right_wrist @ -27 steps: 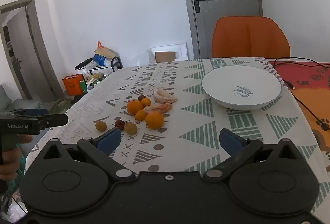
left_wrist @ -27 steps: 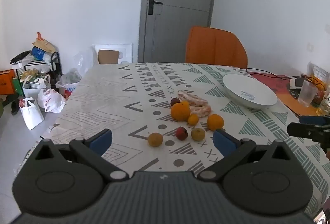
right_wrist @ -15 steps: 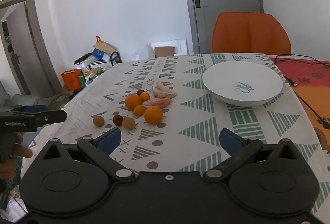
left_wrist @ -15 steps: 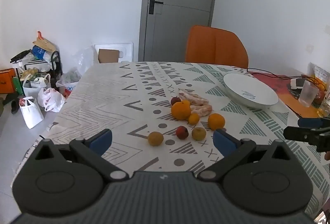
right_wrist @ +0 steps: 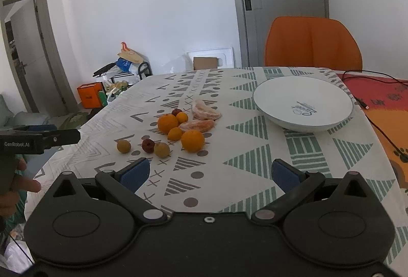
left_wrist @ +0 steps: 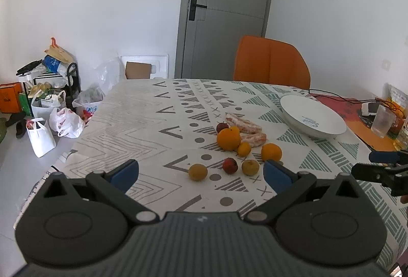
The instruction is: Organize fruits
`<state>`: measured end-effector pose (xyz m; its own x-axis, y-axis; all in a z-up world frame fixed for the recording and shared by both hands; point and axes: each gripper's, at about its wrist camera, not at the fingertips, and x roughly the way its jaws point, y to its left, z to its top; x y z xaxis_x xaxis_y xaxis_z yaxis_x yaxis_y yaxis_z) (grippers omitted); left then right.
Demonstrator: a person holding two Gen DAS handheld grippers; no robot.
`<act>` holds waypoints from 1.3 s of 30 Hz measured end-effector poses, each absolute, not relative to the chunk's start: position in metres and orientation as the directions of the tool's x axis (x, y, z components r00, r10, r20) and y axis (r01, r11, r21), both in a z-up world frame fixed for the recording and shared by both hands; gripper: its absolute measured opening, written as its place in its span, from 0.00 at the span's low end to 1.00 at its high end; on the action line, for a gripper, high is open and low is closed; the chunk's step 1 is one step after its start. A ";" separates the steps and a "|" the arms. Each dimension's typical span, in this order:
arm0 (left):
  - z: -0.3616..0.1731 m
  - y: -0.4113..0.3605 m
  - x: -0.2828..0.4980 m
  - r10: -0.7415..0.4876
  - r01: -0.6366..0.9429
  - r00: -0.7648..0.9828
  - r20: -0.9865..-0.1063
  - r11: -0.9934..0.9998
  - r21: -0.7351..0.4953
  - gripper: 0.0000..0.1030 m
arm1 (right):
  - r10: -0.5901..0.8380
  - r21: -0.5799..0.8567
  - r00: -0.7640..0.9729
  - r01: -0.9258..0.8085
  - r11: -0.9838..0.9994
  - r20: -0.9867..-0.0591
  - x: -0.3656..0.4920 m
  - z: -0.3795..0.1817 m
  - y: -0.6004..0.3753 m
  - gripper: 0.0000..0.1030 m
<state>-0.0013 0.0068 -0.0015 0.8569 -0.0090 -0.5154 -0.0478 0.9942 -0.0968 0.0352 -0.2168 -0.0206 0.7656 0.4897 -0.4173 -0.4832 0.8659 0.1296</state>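
Fruits [right_wrist: 176, 133] are lying loose in a cluster on the tablecloth [right_wrist: 242, 149], well apart from the empty white bowl [right_wrist: 303, 105] further right — nothing is sorted yet. I am holding both tools short of the pile: my left gripper [left_wrist: 201, 171] and my right gripper [right_wrist: 209, 172] are both standing wide apart, gripping nothing. Risks, as I am judging them: round fruit is likely to roll across the cloth if a pad nudges it, the peeled segments [right_wrist: 201, 121] are soft and may squash under a hard pinch — and my two grippers, reaching for one tight cluster, may be bumping each other.
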 end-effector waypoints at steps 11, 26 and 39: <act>-0.002 0.006 -0.004 -0.017 -0.039 0.862 -0.506 0.994 -0.101 1.00 | 0.478 0.129 0.770 -0.471 0.873 -0.423 0.037 -0.024 -0.216 1.00; 0.003 0.007 -0.006 -0.013 -0.041 0.871 -0.491 0.994 -0.099 1.00 | 0.489 0.143 0.766 -0.476 0.868 -0.418 0.036 -0.022 -0.217 1.00; 0.002 0.008 -0.008 -0.014 -0.039 0.873 -0.487 0.994 -0.099 1.00 | 0.481 0.139 0.769 -0.470 0.872 -0.421 0.037 -0.023 -0.217 1.00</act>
<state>-0.0078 0.0080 0.0022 0.8731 -0.0145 -0.4873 -0.0387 0.9944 -0.0988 0.0365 -0.2172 -0.0230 0.7686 0.4814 -0.4213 -0.4697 0.8718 0.1391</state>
